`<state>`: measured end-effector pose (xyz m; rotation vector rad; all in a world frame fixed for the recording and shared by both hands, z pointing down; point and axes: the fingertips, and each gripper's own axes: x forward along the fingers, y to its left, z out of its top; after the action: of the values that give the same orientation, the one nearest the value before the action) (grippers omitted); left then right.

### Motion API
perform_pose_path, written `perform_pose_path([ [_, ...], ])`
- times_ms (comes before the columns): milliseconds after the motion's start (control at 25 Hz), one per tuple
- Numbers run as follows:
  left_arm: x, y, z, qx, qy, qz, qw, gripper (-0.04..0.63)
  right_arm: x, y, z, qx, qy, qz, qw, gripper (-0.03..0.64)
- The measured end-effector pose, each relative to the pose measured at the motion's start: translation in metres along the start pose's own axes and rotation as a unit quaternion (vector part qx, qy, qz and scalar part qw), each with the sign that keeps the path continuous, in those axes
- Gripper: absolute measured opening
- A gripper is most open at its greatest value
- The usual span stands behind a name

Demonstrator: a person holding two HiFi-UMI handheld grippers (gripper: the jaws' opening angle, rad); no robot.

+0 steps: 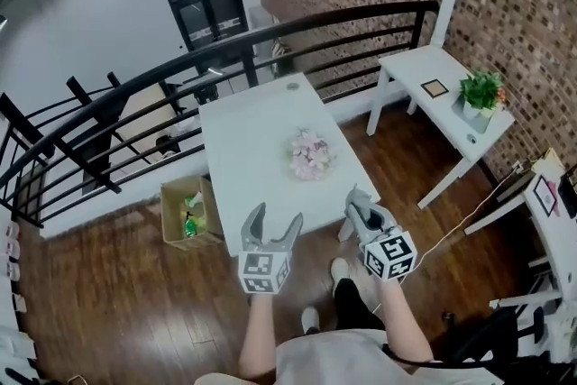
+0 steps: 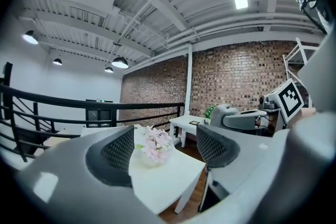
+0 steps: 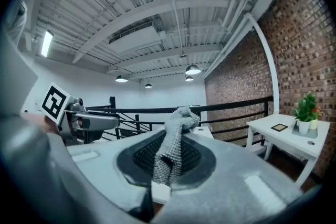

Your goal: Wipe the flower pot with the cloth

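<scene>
The flower pot (image 1: 312, 155), a pale bowl of pink blossoms, stands near the front of a white table (image 1: 243, 140). My left gripper (image 1: 276, 219) hangs open just short of the table's front edge, with nothing between its fingers. In the left gripper view the flower pot (image 2: 153, 147) shows through the gap of the left gripper (image 2: 165, 148). My right gripper (image 1: 359, 203) is at the table's front right corner, shut on a grey knitted cloth (image 1: 368, 214). In the right gripper view the cloth (image 3: 178, 128) sticks up from the closed right gripper (image 3: 170, 160).
A cardboard box (image 1: 185, 212) with bottles sits on the wooden floor left of the table. A second white table (image 1: 433, 68) by the brick wall carries a green potted plant (image 1: 480, 95) and a small frame (image 1: 435, 87). A black railing (image 1: 180, 68) runs behind.
</scene>
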<state>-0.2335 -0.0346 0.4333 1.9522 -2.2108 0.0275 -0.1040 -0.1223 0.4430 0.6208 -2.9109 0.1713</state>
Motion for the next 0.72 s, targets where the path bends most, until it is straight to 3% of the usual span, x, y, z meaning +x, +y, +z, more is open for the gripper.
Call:
perform_pose_path([
  [200,0.066,0.03,-0.017,-0.011,0.045,0.011,0.9988,0.38,0.078,-0.081,-0.021,0.029,0.025,-0.012,0.999,0.005],
  [360,0.119,0.072,-0.044,-0.058,0.079,0.038,0.9945,0.382,0.132,-0.145,-0.04,0.061,0.033,-0.011,0.998,0.005],
  [480,0.146,0.103,-0.082,-0.094,0.097,0.063,0.9888,0.382,0.146,-0.191,-0.079,0.096,0.051,-0.028,0.994,0.004],
  [600,0.172,0.124,-0.131,-0.1,0.16,0.048,0.9808,0.376,0.16,-0.22,-0.127,0.125,0.071,-0.04,0.989,0.005],
  [720,0.193,0.132,-0.177,-0.08,0.236,0.014,0.9683,0.357,0.179,-0.228,-0.156,0.14,0.08,-0.016,0.987,0.005],
])
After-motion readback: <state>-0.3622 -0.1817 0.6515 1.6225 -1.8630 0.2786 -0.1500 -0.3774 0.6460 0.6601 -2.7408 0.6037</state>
